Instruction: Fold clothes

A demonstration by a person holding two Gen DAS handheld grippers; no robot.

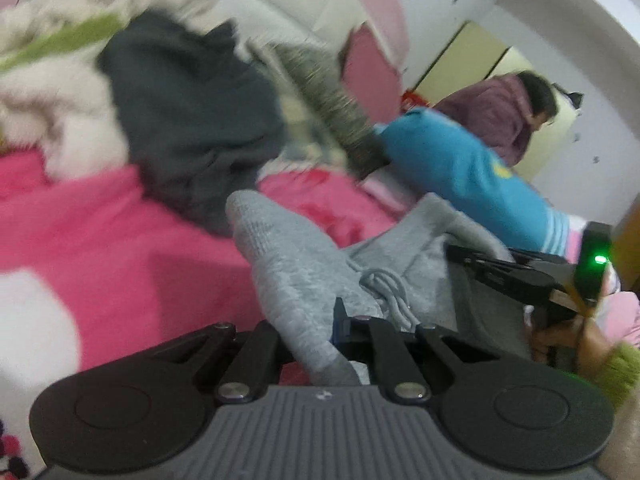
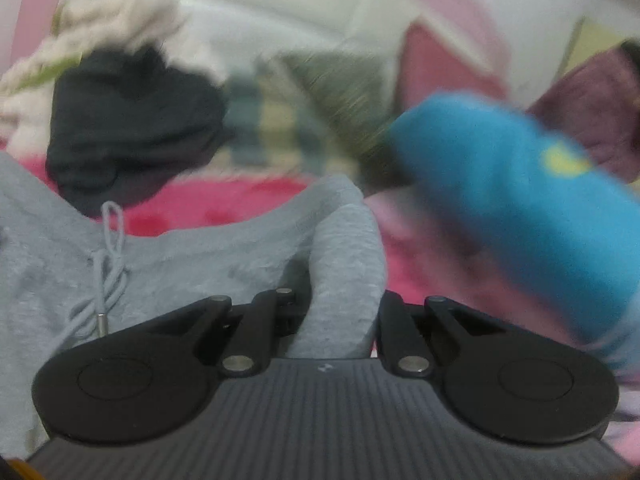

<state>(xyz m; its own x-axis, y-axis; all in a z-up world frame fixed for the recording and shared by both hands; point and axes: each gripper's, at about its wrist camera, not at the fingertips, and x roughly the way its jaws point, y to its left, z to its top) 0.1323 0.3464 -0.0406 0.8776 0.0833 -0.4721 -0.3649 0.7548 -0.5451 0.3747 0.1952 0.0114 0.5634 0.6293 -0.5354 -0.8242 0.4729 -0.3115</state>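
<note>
Left wrist view: left gripper clamped on grey sweatpants at lower centre, over pink bedding; right gripper at right edge; right wrist view: it pinches the same waistband fold; drawstring lower left.

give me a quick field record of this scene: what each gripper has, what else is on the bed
surface: pink bedspread
held item: light grey knit garment with drawstring
left gripper: shut on a ribbed edge of the grey garment
right gripper: shut on another fold of the same garment
drawstring: hangs loose over the grey fabric
behind: dark grey garment, crumpled
right of it: blue garment with yellow mark
far left: cream fluffy blanket
background: a person in a purple top
image quality: motion blur
</note>
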